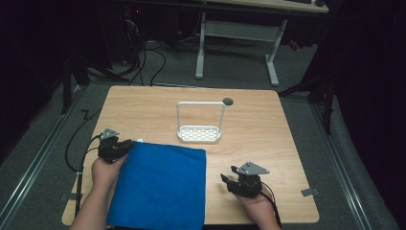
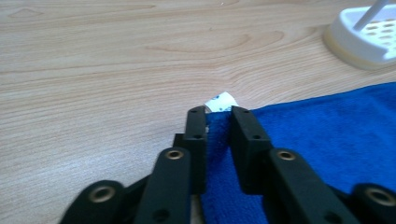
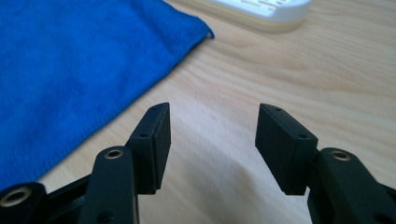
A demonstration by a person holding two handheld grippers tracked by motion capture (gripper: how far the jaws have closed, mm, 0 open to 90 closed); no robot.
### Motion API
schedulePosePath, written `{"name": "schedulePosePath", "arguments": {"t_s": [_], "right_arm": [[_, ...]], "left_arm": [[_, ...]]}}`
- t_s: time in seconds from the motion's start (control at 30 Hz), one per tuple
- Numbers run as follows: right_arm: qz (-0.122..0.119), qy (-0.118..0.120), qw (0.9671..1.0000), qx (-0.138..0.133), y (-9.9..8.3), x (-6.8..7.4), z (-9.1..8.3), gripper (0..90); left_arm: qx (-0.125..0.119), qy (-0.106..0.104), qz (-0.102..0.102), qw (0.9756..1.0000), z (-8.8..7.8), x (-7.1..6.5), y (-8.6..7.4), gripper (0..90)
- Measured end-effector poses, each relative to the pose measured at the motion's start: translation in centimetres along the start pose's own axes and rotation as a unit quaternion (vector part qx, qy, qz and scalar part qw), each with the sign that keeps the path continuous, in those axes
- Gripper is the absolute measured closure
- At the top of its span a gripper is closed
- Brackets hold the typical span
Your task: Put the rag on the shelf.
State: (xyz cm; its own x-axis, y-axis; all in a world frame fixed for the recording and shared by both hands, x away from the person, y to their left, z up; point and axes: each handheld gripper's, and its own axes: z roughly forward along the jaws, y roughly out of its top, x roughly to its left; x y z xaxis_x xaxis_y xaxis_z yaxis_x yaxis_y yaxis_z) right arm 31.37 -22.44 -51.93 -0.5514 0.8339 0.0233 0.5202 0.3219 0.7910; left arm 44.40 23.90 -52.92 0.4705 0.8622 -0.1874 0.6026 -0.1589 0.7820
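1. Pinching the far left corner of the blue cloth (image 2: 322, 140), the left gripper (image 2: 218, 116) has its jaws drawn close on a fold of the fabric; a small white tag (image 2: 222, 101) pokes out just beyond the tips.
2. The blue cloth (image 1: 160, 184) lies flat on the near half of the wooden table (image 1: 268, 129), between the two hands, its long axis running from the person's edge toward the far side.
3. The left gripper (image 1: 116, 147) sits at the cloth's far left corner, touching it. The right gripper (image 1: 234, 179) rests on bare wood, apart from the cloth's right edge.
4. In the right gripper view, the right gripper (image 3: 212, 140) has its jaws spread wide with nothing between them; the cloth (image 3: 70, 70) lies ahead and to its left, the far right corner (image 3: 205, 30) farther off.
5. The deciding relation: the cloth's free right edge lies to the left of the right gripper, toward the middle of the table. The right hand is the nearer one to that edge, so a matching grip would probably call for it to move inward and forward to the corner.
6. A white rack (image 1: 200, 133) with a tall wire handle stands beyond the cloth, well clear of both grippers.
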Motion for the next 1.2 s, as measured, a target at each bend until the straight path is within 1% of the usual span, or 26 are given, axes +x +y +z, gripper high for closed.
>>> {"name": "schedulePosePath", "arguments": {"t_s": [0.07, 0.1, 0.13, 0.17, 0.2, 0.23, 0.27, 0.37, 0.4, 0.43, 0.47, 0.53, 0.57, 0.63, 0.67, 0.7, 0.77, 0.8, 0.93, 0.97, 1.0, 1.03, 1.07, 1.1, 1.17, 1.2], "right_arm": [[0.001, 0.006, 1.0000, 0.000, 0.9, 0.1, 0.5, 49.5], [-0.002, 0.003, 1.0000, -0.001, 1.3, 0.2, 0.9, 50.5], [-0.005, -0.005, 1.0000, -0.004, 2.2, 0.4, 1.8, 55.0], [-0.005, -0.005, 1.0000, -0.004, 2.2, 0.4, 1.8, 55.0], [-0.005, -0.012, 0.9999, -0.002, 3.3, 0.5, 3.0, 58.9], [-0.005, -0.012, 0.9999, -0.002, 3.3, 0.5, 3.0, 58.9], [-0.004, -0.014, 0.9999, -0.002, 3.7, 0.5, 3.4, 59.1], [0.015, -0.011, 0.9998, 0.003, 5.1, 0.3, 5.0, 60.2], [0.026, -0.011, 0.9996, 0.009, 5.8, 0.0, 6.2, 60.3], [0.026, -0.011, 0.9996, 0.009, 5.8, 0.0, 6.2, 60.3], [0.031, -0.011, 0.9994, 0.008, 6.0, 0.0, 6.5, 60.3], [0.051, -0.010, 0.9986, 0.011, 6.8, -0.1, 7.9, 59.9], [0.051, -0.010, 0.9986, 0.011, 6.8, -0.1, 7.9, 59.9], [0.059, -0.008, 0.9982, 0.011, 7.0, 0.1, 8.6, 58.7], [0.059, -0.006, 0.9981, 0.020, 7.3, 0.3, 9.3, 56.9], [0.059, -0.006, 0.9981, 0.020, 7.3, 0.3, 9.3, 56.9], [0.060, 0.000, 0.9979, 0.024, 7.4, 0.5, 9.9, 56.2], [0.059, -0.001, 0.9979, 0.027, 7.4, 0.6, 10.2, 56.2], [0.049, -0.014, 0.9974, 0.050, 7.2, 0.9, 10.9, 57.1], [0.046, -0.019, 0.9976, 0.048, 7.1, 1.0, 10.9, 57.7], [0.042, -0.022, 0.9976, 0.050, 7.1, 1.0, 10.9, 58.7], [0.027, -0.029, 0.9976, 0.056, 7.0, 1.3, 10.7, 63.7], [0.019, -0.036, 0.9976, 0.056, 7.0, 1.4, 10.7, 65.0], [0.019, -0.036, 0.9976, 0.056, 7.0, 1.4, 10.7, 65.0], [0.020, -0.034, 0.9977, 0.055, 6.9, 1.6, 10.7, 72.2], [0.017, -0.037, 0.9977, 0.054, 6.9, 1.6, 10.7, 75.1]], "left_arm": [[-0.002, -0.001, 0.003, 1.0000, -0.2, -0.2, 0.1, 82.5], [-0.003, -0.003, 0.004, 1.0000, -0.2, -0.3, 0.1, 83.3], [-0.001, -0.004, 0.006, 1.0000, -0.3, -0.5, 0.1, 84.9], [0.000, -0.005, 0.008, 1.0000, -0.3, -0.5, 0.1, 84.9], [0.004, -0.004, 0.012, 0.9999, -0.3, -0.7, 0.0, 86.1], [0.004, -0.005, 0.015, 0.9999, -0.3, -0.8, 0.0, 86.1], [0.008, -0.005, 0.019, 0.9998, -0.3, -0.8, 0.0, 86.4], [0.008, -0.007, 0.027, 0.9996, -0.3, -1.2, 0.0, 87.0], [0.008, -0.007, 0.033, 0.9994, -0.5, -1.5, 0.0, 87.0], [0.008, -0.007, 0.033, 0.9994, -0.5, -1.5, 0.0, 87.0], [0.007, -0.008, 0.035, 0.9993, -0.6, -1.6, 0.0, 87.0], [0.003, -0.010, 0.036, 0.9993, -0.8, -1.8, 0.1, 87.0], [0.003, -0.011, 0.039, 0.9992, -0.9, -1.8, 0.1, 87.0], [0.000, -0.013, 0.044, 0.9989, -1.0, -2.1, 0.1, 87.4], [0.000, -0.012, 0.047, 0.9988, -1.0, -2.1, 0.1, 87.3], [-0.001, -0.013, 0.047, 0.9988, -1.0, -2.2, 0.1, 87.3], [-0.003, -0.011, 0.051, 0.9986, -1.1, -2.4, 0.1, 87.3], [-0.006, -0.010, 0.053, 0.9985, -1.2, -2.4, 0.0, 87.3], [-0.013, -0.010, 0.047, 0.9987, -1.4, -2.2, -0.1, 87.0], [-0.016, -0.010, 0.044, 0.9989, -1.4, -2.1, -0.2, 86.9], [-0.019, -0.009, 0.043, 0.9989, -1.5, -2.0, -0.2, 86.8], [-0.020, -0.008, 0.042, 0.9989, -1.5, -2.0, -0.2, 86.7], [-0.023, -0.008, 0.038, 0.9990, -1.6, -1.9, -0.2, 86.7], [-0.023, -0.008, 0.038, 0.9990, -1.6, -1.9, -0.2, 86.7], [-0.024, -0.007, 0.037, 0.9990, -1.6, -1.8, -0.2, 86.7], [-0.023, -0.008, 0.038, 0.9990, -1.6, -1.8, -0.2, 86.6]]}}
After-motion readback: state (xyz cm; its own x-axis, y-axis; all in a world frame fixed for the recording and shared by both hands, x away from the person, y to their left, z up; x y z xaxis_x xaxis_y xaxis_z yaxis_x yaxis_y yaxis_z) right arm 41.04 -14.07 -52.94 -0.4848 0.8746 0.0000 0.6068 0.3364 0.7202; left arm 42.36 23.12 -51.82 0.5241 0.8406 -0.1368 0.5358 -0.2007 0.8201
